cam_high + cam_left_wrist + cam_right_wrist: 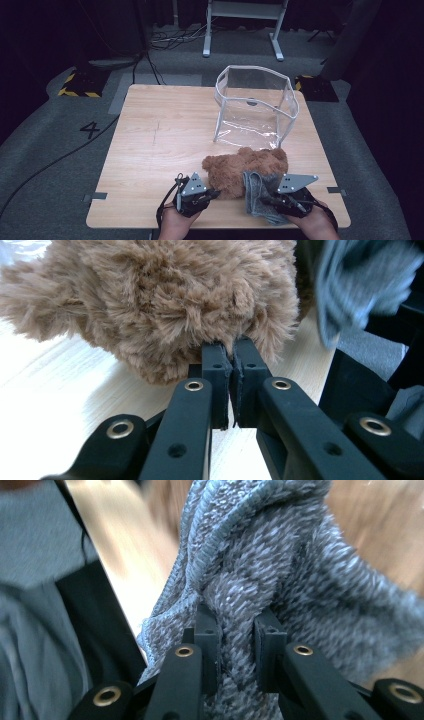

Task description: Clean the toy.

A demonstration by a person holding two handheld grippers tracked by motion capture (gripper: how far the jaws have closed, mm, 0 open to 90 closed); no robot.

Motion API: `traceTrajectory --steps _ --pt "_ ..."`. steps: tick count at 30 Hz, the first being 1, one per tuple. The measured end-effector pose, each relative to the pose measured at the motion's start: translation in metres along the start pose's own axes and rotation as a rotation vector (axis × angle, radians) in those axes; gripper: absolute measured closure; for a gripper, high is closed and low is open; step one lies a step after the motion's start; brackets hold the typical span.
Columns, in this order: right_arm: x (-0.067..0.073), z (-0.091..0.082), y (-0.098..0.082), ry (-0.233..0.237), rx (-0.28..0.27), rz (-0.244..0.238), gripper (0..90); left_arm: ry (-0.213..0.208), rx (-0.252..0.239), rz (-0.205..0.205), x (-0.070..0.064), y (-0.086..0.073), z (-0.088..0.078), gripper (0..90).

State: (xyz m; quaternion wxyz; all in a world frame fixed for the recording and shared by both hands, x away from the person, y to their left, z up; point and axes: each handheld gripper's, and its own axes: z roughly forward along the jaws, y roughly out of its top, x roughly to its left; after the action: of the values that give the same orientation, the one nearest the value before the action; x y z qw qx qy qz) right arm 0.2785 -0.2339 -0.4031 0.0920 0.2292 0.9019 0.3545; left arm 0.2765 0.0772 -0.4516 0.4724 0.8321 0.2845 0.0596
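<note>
Right, both hands low at the near edge of the wooden table (150, 140). Left gripper (212, 194) pinched tight on a tuft of the brown plush toy (245, 167), jaws nearly together w/ fur between the pads. Right gripper (267, 201) clamped on a bunched fold of the grey knit cloth (257, 197), which lies just beside the plush, touching its near-right side. Key relation: the clear plastic bag (255, 107) stands mouth-up straight beyond the plush, just behind it, so any move to the bag goes away from the person; plush's long axis runs L-R across the table. Left gripper's nearer the toy, right's nearer the bag's side. Hard to tell: which end is the toy's head, how much cloth sits under the right hand, cloth's far edge cut off in the right gripper view.
</note>
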Motion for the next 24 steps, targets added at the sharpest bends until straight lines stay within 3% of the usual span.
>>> traceTrajectory --steps 2,5,9,11,16,24 --pt "0.005 -0.007 0.013 -0.023 -0.058 -0.027 77.5 -0.002 0.005 0.005 -0.002 0.000 0.001 86.4" --pt "0.016 -0.008 0.037 -0.007 -0.121 -0.070 77.4 -0.005 0.011 0.014 -0.003 0.001 0.002 86.4" --pt "0.034 0.007 0.062 0.032 -0.117 -0.143 77.4 -0.013 0.017 0.030 -0.006 0.001 0.004 86.4" --pt "0.043 0.021 0.071 0.018 -0.097 -0.186 77.4 -0.011 0.020 0.038 -0.008 0.002 0.004 86.5" --pt "0.044 0.045 0.074 -0.026 -0.043 -0.215 77.4 0.018 0.018 0.044 -0.007 0.001 0.001 86.8" --pt "0.032 0.040 0.051 -0.030 0.019 -0.196 77.8 0.017 0.005 0.010 -0.001 0.001 -0.003 86.9"
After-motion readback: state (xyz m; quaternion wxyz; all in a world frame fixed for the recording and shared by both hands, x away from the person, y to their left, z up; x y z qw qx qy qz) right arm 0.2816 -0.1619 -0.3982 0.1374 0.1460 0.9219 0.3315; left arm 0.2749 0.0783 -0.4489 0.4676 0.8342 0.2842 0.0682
